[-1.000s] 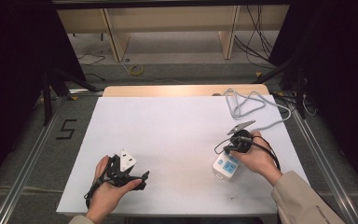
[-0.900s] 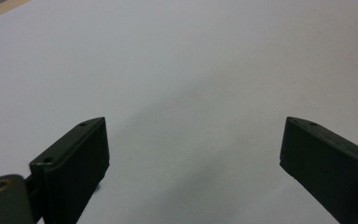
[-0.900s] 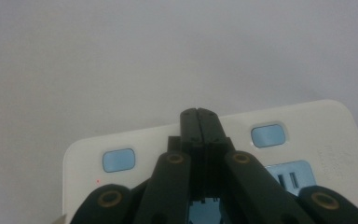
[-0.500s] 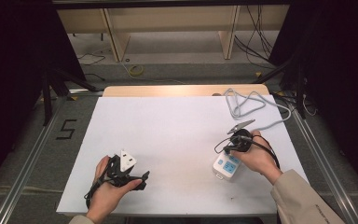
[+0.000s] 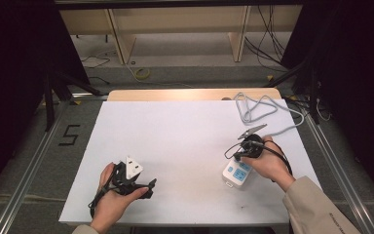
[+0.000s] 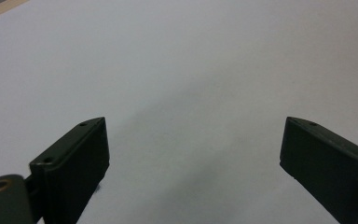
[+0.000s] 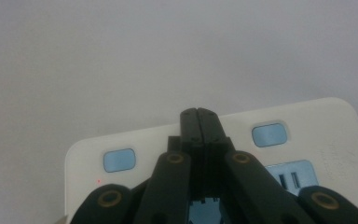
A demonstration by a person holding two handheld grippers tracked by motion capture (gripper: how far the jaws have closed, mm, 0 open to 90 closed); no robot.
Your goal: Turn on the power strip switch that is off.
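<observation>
A white power strip (image 5: 237, 173) with blue sockets lies on the white table (image 5: 185, 136) at the front right. Its grey cable (image 5: 258, 105) coils toward the far right corner. My right gripper (image 5: 232, 157) is shut, jaws pressed together with nothing between them. In the right gripper view its tips (image 7: 199, 114) sit over the strip (image 7: 303, 121), between two blue buttons; I cannot tell whether they touch. My left gripper (image 5: 148, 186) rests at the front left, carrying a white three-cornered plate. Its jaws (image 6: 193, 154) stand wide open over bare table.
A wooden strip (image 5: 190, 94) runs along the table's far edge. Shelf legs and loose cables stand on the floor beyond it. Metal rails flank the table, and a "5" (image 5: 69, 135) is marked on the floor at the left.
</observation>
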